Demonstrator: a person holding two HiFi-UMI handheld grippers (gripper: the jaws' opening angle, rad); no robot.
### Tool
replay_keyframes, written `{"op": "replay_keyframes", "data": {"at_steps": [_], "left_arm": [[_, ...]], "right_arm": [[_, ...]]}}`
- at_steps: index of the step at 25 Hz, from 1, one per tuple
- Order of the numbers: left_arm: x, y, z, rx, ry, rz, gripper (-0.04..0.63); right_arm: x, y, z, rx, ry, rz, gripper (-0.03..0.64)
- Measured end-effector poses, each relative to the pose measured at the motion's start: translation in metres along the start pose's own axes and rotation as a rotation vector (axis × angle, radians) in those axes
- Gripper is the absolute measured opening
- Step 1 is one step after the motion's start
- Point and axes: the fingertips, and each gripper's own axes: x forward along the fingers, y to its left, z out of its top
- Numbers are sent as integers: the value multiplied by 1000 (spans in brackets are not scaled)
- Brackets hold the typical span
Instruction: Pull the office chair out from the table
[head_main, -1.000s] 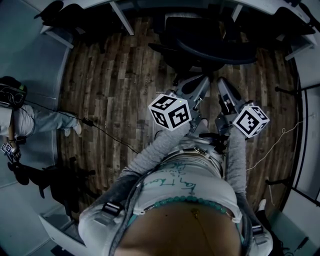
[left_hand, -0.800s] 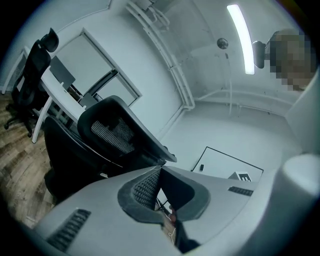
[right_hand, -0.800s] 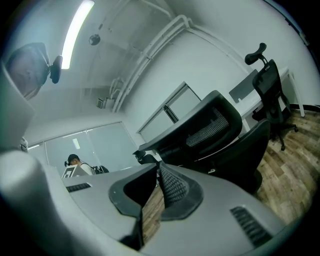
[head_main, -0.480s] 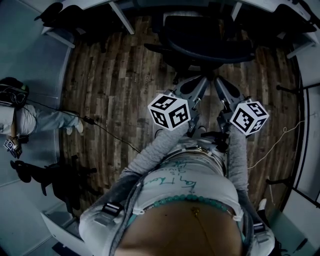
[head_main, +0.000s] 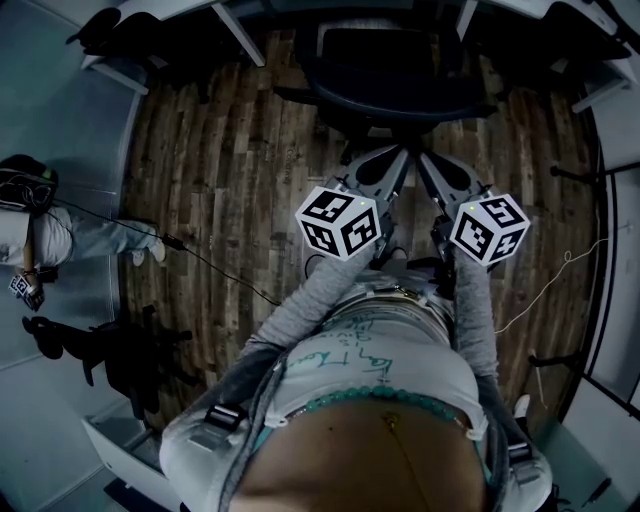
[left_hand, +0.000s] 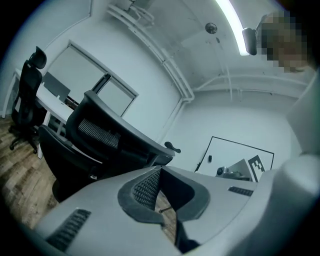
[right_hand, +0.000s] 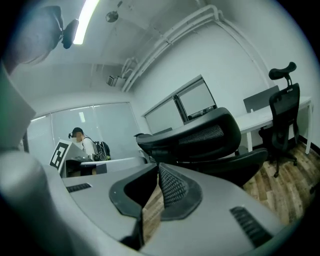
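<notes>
The black office chair (head_main: 400, 75) stands at the top middle of the head view, its back toward me, close to the white table (head_main: 240, 30). My left gripper (head_main: 388, 160) and right gripper (head_main: 430, 165) point at it side by side, just short of the backrest and not touching it. The left gripper view shows the chair (left_hand: 107, 142) ahead beyond the left gripper (left_hand: 159, 171), whose jaws meet with nothing between them. In the right gripper view the chair (right_hand: 200, 137) lies beyond the right gripper (right_hand: 158, 167), also shut and empty.
More black office chairs stand at the top left (head_main: 130, 35) and top right (head_main: 590, 40). A person (head_main: 40, 235) sits at the left, with a cable (head_main: 220, 268) running across the wooden floor. A dark chair base (head_main: 130, 360) sits lower left.
In the head view the chair now sits a little higher and further left. The right gripper has rolled and shifted slightly left; the left gripper has edged toward the chair.
</notes>
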Motion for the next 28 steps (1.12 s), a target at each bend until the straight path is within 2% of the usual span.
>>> {"op": "replay_keyframes", "data": {"at_steps": [6, 12, 16, 20, 24, 28], "left_arm": [[2, -7, -2, 103, 13, 38, 11], [3, -10, 0, 183, 10, 64, 11], [7, -17, 1, 246, 15, 77, 11], [5, -21, 3, 273, 14, 90, 11], [1, -24, 6, 363, 13, 111, 11], [-4, -23, 10, 408, 3, 129, 11]], "right_arm": [[-7, -6, 0, -149, 25, -42, 26], [-12, -5, 10, -273, -17, -86, 26], [-16, -5, 13, -309, -43, -99, 26], [-14, 2, 16, -327, -57, -96, 26], [-9, 10, 19, -372, -76, -100, 25], [-7, 20, 22, -397, -94, -99, 25]]}}
